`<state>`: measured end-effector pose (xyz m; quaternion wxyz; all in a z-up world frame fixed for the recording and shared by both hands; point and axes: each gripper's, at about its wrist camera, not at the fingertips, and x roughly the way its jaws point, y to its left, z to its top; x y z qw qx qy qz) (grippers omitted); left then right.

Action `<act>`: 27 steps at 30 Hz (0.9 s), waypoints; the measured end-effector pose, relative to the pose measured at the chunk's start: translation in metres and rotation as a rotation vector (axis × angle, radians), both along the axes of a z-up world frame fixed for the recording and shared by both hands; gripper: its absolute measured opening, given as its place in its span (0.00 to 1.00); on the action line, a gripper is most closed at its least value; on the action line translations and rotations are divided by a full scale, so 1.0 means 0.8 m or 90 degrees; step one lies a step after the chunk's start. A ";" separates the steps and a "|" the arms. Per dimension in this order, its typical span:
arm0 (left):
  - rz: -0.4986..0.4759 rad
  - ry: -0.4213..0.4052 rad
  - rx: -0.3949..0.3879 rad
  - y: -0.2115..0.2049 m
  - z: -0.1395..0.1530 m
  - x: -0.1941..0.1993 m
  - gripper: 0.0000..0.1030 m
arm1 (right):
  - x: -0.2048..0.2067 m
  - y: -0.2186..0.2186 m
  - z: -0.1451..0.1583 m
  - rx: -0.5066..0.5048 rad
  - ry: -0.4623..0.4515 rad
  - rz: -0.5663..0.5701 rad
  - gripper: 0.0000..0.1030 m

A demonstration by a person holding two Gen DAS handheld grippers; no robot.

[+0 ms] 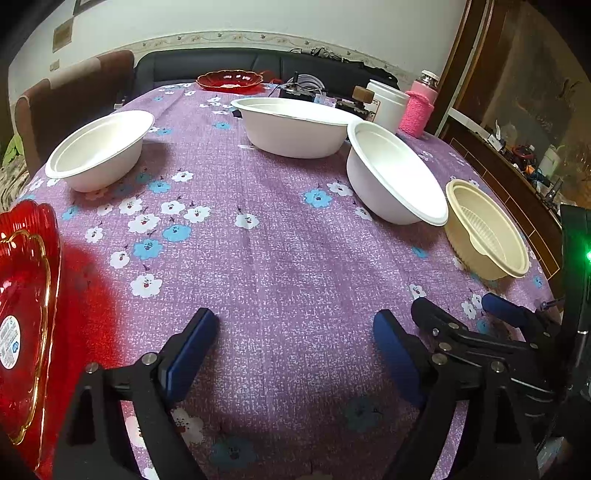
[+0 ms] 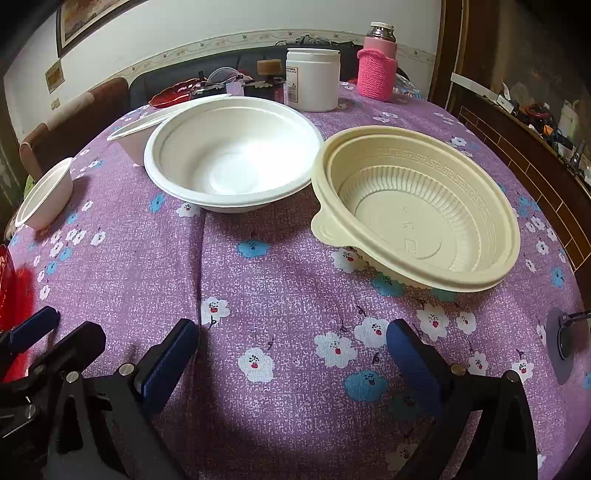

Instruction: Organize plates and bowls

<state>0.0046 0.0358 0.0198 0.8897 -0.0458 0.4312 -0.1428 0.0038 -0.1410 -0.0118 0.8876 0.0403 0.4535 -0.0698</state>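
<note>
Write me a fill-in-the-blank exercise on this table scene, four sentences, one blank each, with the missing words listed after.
1. The number of white bowls standing on the tablecloth is ____.
2. The ribbed bowl beside the nearest white bowl is coloured ____.
3. The knitted sleeve on the flask at the far edge is ____.
4. Both the left gripper and the right gripper have nothing between their jaws, which stand ____.

Missing words: three; cream; pink; open

A pale wall (image 1: 258,18) with a patterned border strip runs behind the table's far edge, a dark sofa (image 1: 221,64) against it; a brown chair (image 1: 74,96) stands at the left edge, dark wooden cabinet (image 2: 517,155) right
</note>
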 end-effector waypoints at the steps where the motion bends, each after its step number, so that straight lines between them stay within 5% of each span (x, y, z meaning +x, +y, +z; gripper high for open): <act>1: -0.002 0.000 -0.003 0.000 0.000 0.000 0.87 | 0.000 0.000 0.000 0.000 0.000 0.000 0.99; 27: -0.011 0.002 -0.017 0.000 -0.001 0.003 0.91 | 0.000 -0.001 0.000 0.001 0.000 0.000 0.99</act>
